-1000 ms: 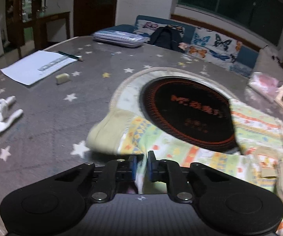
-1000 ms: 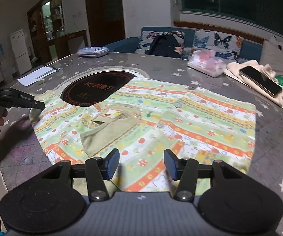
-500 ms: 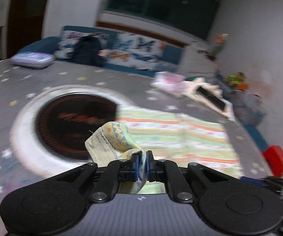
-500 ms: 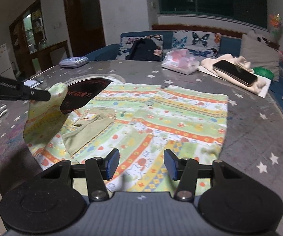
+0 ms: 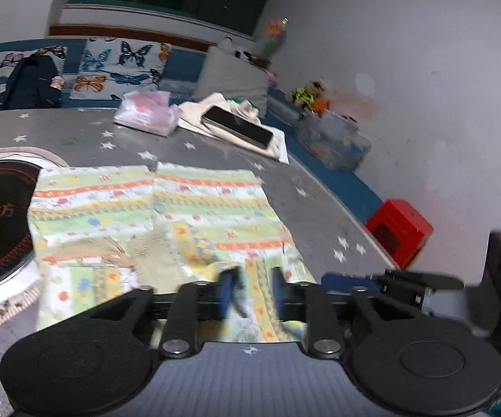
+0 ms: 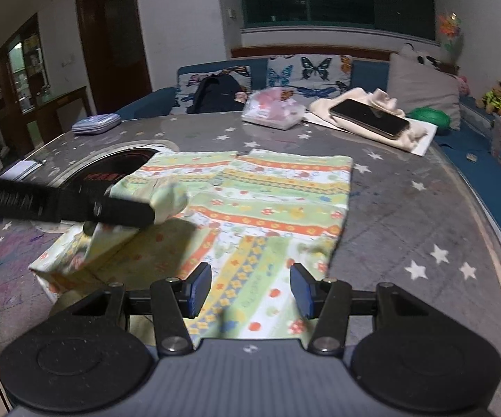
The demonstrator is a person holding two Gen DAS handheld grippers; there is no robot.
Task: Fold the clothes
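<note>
Right wrist view: shirt (image 6: 267,201) lies beneath the wide-open right gripper (image 6: 250,290).

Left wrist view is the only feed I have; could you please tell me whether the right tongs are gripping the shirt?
Observer: No. The right tongs are open and hang just above the shirt near its closest hem, holding nothing.
Operator: Thank you. How does my own side look from outside?
Observer: The sleeve is bunched over the tip of the left tongs, raised off the shirt's body and casting a shadow on it.
Operator: Is anything lying far to the left, beyond my frame?
Observer: A blue pencil case lies on the table there, apart from the shirt.
</note>
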